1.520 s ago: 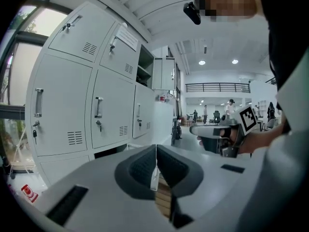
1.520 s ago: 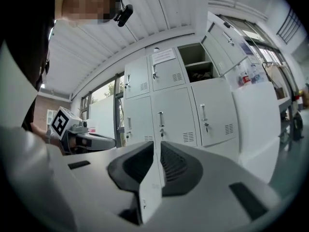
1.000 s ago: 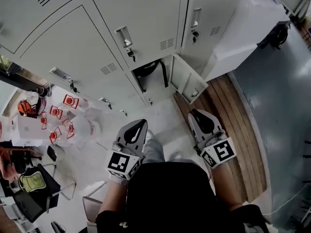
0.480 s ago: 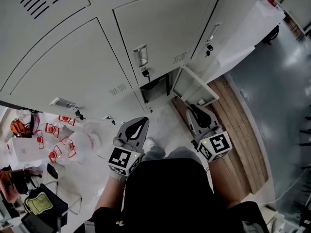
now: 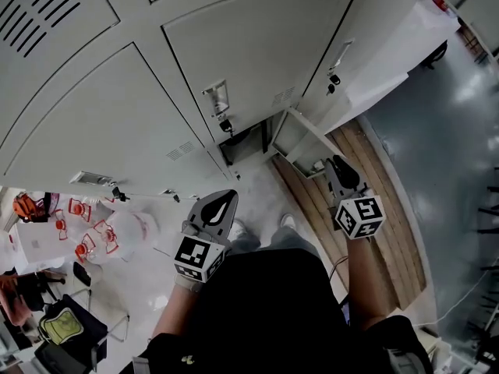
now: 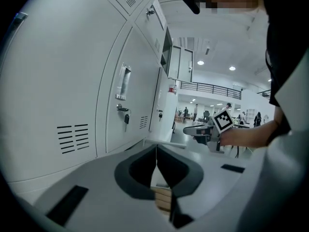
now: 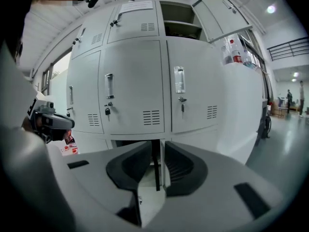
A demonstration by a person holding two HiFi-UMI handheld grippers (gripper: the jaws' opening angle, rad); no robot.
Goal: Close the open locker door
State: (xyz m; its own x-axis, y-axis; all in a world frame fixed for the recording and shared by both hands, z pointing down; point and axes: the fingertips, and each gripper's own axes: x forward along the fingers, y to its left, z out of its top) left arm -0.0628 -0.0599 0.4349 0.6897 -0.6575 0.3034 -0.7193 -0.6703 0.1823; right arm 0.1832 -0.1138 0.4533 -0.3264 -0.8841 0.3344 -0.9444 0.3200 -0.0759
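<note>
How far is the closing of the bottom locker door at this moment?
Done: nothing; the locker door stands wide open. In hand: the right gripper is near the door's free edge, jaws just opening slightly, nothing between them. The left gripper is shut, idle. Left: push the door closed.

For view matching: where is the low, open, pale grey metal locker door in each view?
Head view: pale grey metal locker door, centre, swung outward.
Left gripper view: only its top edge, lower centre.
Right gripper view: edge-on strip, lower centre.
Shared landmark: dark key hanging on the locker above.
</note>
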